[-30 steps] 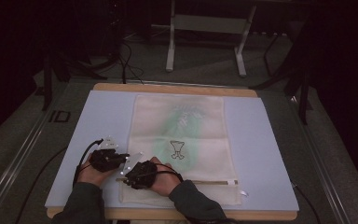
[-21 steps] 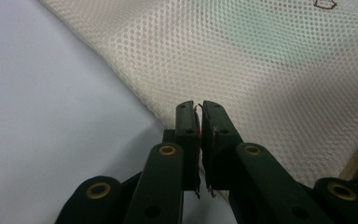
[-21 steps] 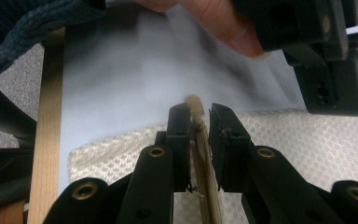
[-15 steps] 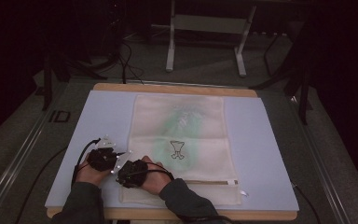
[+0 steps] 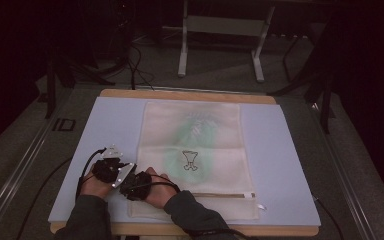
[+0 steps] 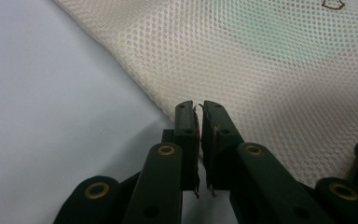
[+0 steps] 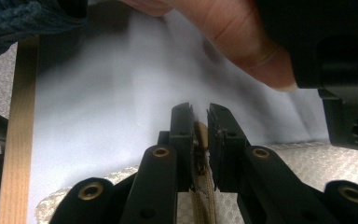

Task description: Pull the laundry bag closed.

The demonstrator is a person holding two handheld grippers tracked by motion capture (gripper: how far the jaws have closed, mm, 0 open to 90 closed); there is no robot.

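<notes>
A cream mesh bag [image 5: 195,145] lies flat on the pale mat [image 5: 115,120], with a green item and a dark goblet print [image 5: 190,160] showing through it. Its tan zipper [image 5: 220,195] runs along the near end. My left gripper [image 6: 199,109] sits at the bag's left edge [image 6: 261,60], jaws together on the mesh edge; from above, the left gripper [image 5: 125,172] is by the bag's near left corner. My right gripper [image 7: 199,112] has just been closing and is shut on the tan zipper pull [image 7: 201,135]; from above, the right gripper [image 5: 132,186] is beside the left one.
The mat covers a wooden table whose edge [image 7: 18,130] shows near the right gripper. A thumb of the left hand [image 7: 242,37] hangs close above the right jaws. Metal stand legs [image 5: 182,55] and cables [image 5: 135,65] are on the floor beyond the table.
The right hand has slid left along the bag's near end, up against the left hand. The left hand has stayed put.
</notes>
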